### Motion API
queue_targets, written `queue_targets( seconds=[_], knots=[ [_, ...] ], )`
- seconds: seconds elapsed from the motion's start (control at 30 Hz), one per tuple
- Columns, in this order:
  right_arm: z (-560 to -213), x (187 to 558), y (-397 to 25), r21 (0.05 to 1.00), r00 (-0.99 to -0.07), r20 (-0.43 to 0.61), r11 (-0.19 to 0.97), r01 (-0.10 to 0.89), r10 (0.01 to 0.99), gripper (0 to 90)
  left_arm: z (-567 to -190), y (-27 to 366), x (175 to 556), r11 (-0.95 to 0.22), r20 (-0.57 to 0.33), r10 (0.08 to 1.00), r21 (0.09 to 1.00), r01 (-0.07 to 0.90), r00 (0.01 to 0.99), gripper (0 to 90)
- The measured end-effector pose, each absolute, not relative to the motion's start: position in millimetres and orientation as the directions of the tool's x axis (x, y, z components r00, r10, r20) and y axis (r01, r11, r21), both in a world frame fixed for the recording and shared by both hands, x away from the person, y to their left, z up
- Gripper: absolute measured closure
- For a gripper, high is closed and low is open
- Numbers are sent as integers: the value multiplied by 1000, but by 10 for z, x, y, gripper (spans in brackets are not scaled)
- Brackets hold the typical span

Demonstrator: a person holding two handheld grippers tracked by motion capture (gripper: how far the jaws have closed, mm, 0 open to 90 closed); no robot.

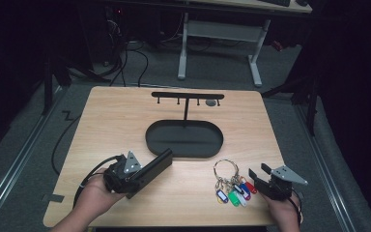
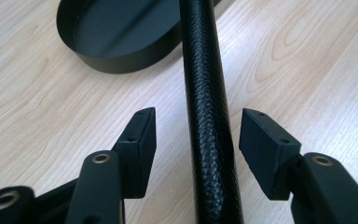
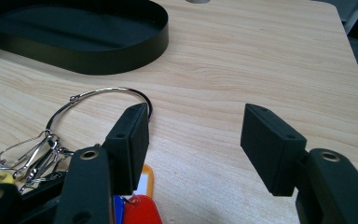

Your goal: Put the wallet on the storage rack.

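Two open grippers: left gripper point(image 2: 196, 135) astride a black case point(image 2: 209, 116), right gripper point(image 3: 193, 144) empty beside half-hidden key tags point(image 3: 137, 205).

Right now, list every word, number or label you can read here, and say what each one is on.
None can be read.
The key tags have white label windows, too small to show any writing.
The black case, the tray and the key rack carry no visible marking.

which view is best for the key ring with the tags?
High view: the whole key ring and its coloured tags lie on the table beside the right gripper. Right gripper view shows the ring close, tags partly behind the jaw. Left gripper view faces the black case.
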State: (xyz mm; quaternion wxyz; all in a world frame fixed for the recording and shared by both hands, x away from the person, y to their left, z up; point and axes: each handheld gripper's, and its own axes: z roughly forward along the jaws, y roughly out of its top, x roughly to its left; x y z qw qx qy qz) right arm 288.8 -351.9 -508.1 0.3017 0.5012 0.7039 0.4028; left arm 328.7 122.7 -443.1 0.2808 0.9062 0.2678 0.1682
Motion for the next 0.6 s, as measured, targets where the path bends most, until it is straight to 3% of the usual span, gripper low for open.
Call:
queue_targets(
  seconds=[0.27, 0.6],
  knots=[
    [-5078, 2887, -3519, 870, -319, -19, 173, 462, 948, 421, -4399, 1174, 3345, -740, 137, 549, 538, 404, 824, 511],
    [-5080, 2889, -3513, 868, -322, -17, 173, 464, 946, 420, -4335, 1031, 3432, -779, 119, 531, 459, 428, 839, 634]
  ],
)
